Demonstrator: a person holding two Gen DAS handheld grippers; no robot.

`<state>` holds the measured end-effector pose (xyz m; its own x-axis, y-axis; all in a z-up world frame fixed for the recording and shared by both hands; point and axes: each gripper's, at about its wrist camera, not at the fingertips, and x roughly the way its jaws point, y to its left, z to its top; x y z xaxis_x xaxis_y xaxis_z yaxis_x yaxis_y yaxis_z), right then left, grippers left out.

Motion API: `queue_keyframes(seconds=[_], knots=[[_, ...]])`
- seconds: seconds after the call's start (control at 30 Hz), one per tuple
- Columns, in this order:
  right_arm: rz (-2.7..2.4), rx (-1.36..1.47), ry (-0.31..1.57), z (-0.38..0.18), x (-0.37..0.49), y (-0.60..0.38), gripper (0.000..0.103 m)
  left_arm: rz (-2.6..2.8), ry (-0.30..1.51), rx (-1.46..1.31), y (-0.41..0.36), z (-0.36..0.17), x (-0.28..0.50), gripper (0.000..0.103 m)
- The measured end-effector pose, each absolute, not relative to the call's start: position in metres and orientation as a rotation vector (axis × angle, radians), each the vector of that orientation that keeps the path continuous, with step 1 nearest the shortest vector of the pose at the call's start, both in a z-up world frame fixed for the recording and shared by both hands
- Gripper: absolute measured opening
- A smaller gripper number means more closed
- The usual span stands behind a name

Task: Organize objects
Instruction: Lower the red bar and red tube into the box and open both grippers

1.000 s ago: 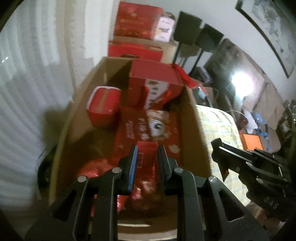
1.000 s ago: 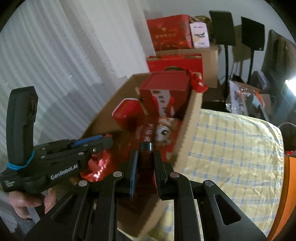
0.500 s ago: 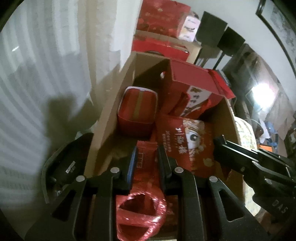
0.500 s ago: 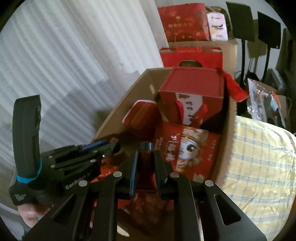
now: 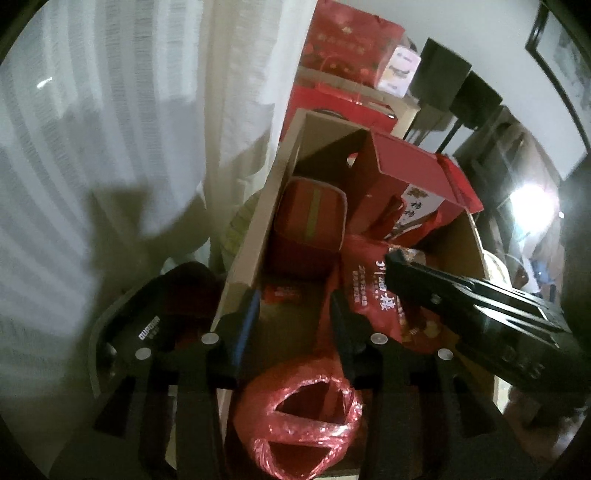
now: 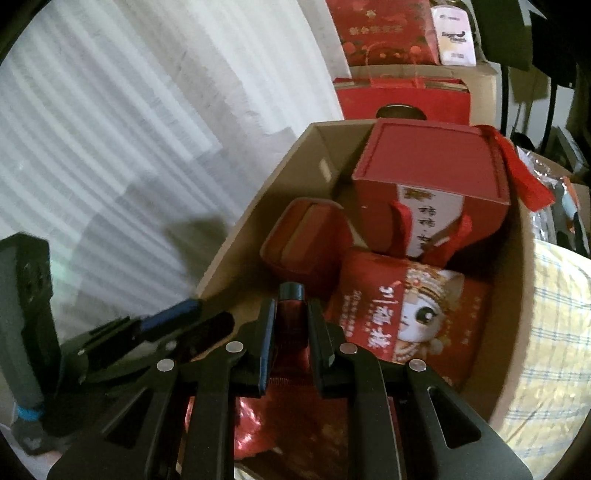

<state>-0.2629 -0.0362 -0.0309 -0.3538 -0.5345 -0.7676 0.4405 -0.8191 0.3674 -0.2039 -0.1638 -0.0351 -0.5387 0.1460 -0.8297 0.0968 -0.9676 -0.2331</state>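
An open cardboard box [image 5: 255, 240] [image 6: 236, 240] holds red packages. My left gripper [image 5: 291, 314] is open over the box's near left corner; a small red packet [image 5: 282, 295] lies on the box floor just beyond its fingertips. My right gripper [image 6: 290, 321] is shut on a slim dark red packet [image 6: 291, 317] and holds it above the box's near end. In the box are a red tin [image 5: 310, 218] [image 6: 306, 236], a tall red gift box [image 5: 410, 177] [image 6: 432, 173], a red bag with a cartoon face [image 6: 406, 314] [image 5: 373, 288] and a crinkly red foil bag [image 5: 306, 417].
White curtains [image 5: 110, 147] hang left of the box. A dark object with white lettering [image 5: 155, 325] lies outside the box's left wall. Red gift boxes [image 6: 384, 29] are stacked behind. A yellow checked cloth [image 6: 554, 332] covers the surface on the right.
My left gripper has opened and let go of the small red packet, which now lies in the box. Both grippers moved farther left and lower over the box; the right still holds its packet.
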Motion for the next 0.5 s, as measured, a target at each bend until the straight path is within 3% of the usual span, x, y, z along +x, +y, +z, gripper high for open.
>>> queue_keyframes(seconds=[0.2, 0.23, 0.27, 0.3, 0.5], knots=[[-2.159, 1.284, -0.16, -0.032, -0.27, -0.049, 0.018, 2.694, -0.445, -1.452, -0.168, -0.025, -0.195, 0.057], [-2.158, 1.28, -0.165, -0.032, -0.271, -0.049, 0.025, 2.697, -0.448, -1.44, -0.169, -0.023, -0.194, 0.057], [-2.154, 1.281, -0.174, -0.031, -0.272, -0.049, 0.04, 2.699, -0.449, -1.438, -0.17, -0.021, -0.193, 0.057], [-2.156, 1.281, -0.191, -0.03, -0.273, -0.047, 0.044, 2.701, -0.449, -1.435, -0.17, -0.02, -0.192, 0.057], [-2.198, 1.268, -0.197, -0.022, -0.268, -0.029, 0.044, 2.709, -0.404, -1.433, -0.163, -0.016, -0.189, 0.057]])
